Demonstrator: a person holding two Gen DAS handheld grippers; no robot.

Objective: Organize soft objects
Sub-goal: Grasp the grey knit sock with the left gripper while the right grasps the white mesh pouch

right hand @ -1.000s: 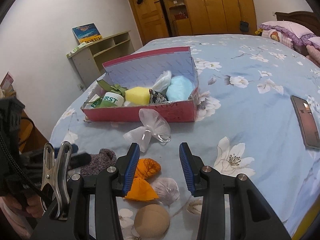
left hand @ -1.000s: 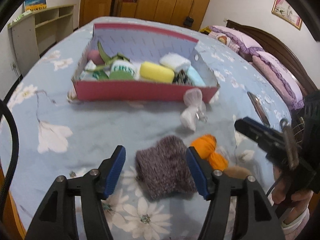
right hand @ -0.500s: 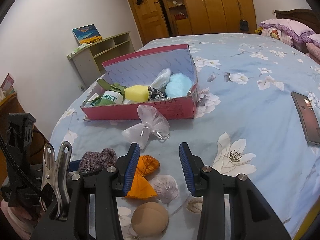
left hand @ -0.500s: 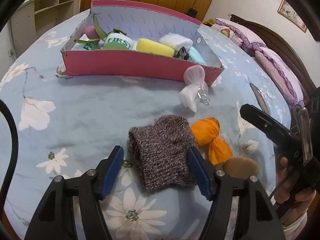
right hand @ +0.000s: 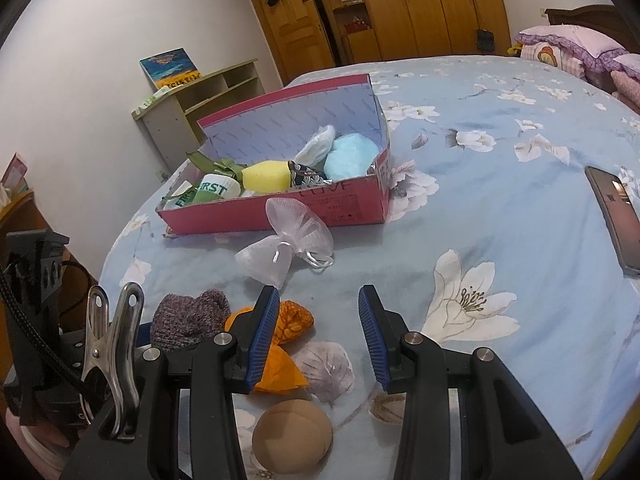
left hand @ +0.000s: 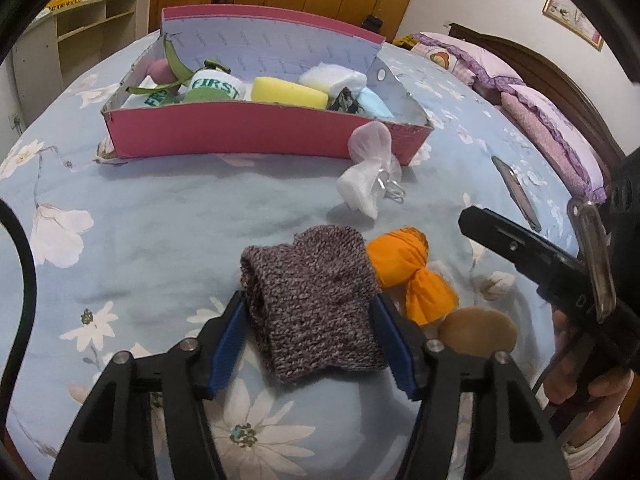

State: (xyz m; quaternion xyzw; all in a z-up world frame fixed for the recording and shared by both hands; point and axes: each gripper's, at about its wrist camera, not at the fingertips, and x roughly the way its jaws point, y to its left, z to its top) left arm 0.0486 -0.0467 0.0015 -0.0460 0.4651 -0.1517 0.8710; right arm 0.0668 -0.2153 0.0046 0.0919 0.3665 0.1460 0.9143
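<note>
A grey-purple knitted piece (left hand: 316, 300) lies on the bed between the blue pads of my left gripper (left hand: 312, 336), which touch its sides; it also shows in the right wrist view (right hand: 188, 316). An orange cloth bundle (left hand: 412, 268) and a tan round pad (left hand: 476, 332) lie right of it. My right gripper (right hand: 316, 336) is open and empty over the orange bundle (right hand: 292, 320), above the tan pad (right hand: 292, 436). A white mesh pouch (right hand: 296, 232) lies in front of the pink box (left hand: 256, 136), which holds several soft items.
A phone (right hand: 616, 216) lies on the blue floral bedspread at the right. Pillows (left hand: 552, 128) and a headboard are at the far right. A shelf unit (right hand: 200, 100) and wooden wardrobes (right hand: 400, 8) stand beyond the bed.
My left gripper has moved forward along the knitted piece and its pads have narrowed onto the piece's sides. The right gripper has barely moved and stays open.
</note>
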